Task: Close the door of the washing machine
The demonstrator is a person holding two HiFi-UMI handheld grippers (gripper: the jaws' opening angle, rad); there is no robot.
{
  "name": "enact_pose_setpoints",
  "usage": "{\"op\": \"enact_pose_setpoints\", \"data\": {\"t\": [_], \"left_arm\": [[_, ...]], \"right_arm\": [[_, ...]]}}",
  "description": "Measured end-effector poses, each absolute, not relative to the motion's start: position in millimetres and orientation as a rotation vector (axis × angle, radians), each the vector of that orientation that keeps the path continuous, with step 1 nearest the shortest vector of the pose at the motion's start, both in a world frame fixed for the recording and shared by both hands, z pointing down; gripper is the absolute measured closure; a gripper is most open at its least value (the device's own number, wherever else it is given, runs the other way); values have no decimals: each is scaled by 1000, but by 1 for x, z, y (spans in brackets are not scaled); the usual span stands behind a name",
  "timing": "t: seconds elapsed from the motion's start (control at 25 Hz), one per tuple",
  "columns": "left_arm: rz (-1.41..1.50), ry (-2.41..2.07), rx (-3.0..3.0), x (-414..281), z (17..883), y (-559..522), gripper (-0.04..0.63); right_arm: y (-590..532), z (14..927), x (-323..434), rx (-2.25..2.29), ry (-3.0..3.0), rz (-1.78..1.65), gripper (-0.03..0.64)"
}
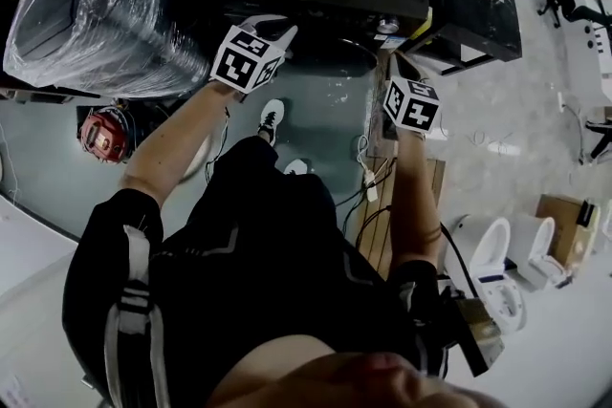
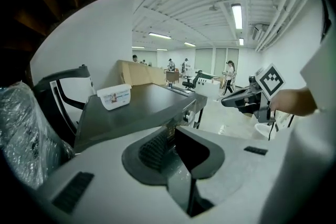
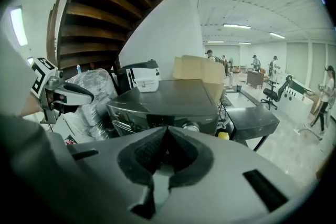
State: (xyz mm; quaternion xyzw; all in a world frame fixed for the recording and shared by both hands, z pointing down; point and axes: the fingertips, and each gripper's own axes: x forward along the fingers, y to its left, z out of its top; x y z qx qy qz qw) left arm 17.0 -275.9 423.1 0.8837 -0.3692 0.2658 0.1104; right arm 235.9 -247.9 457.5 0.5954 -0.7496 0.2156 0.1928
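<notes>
Workshop hall, grey floor. Washer [image 3: 168, 97] straight ahead and lower than both grippers, front face toward the person, door beneath the fingers' line and not made out. Left gripper [image 2: 172, 139] fingers slightly spread, empty, seemingly nearer mid-front; right gripper [image 3: 167, 136] fingers pressed together, empty, by the right corner.

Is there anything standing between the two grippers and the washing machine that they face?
Nothing visible does. The left gripper and the right gripper both point at the washing machine with only open air before them, and neither holds anything. The door itself shows in no view.
</notes>
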Motion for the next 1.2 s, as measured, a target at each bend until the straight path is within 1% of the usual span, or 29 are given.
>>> {"op": "enact_pose_setpoints", "data": {"t": [0.12,0.32,0.44,0.52,0.68,0.76,1.04,1.2], "left_arm": [[706,-1139,2580,1,400,-264,572],[537,-1216,2606,-25,350,-246,575],[496,-1188,2612,-45,331,-239,576],[425,-1173,2610,-61,316,-239,589],[275,-1157,2581,-96,295,-236,591],[270,-1167,2595,-113,287,-235,591],[384,-1293,2699,-177,254,-240,591],[268,-1340,2695,-209,229,-245,591]], "right_arm": [[-239,426,224,1661,-2160,547,612],[-224,382,201,1614,-2242,474,612],[-221,359,183,1577,-2274,473,612],[-224,339,173,1584,-2294,457,612],[-222,311,151,1626,-2306,400,612],[-223,298,140,1653,-2303,362,612],[-219,252,94,1749,-2302,273,612],[-213,227,72,1797,-2327,247,612]]}}
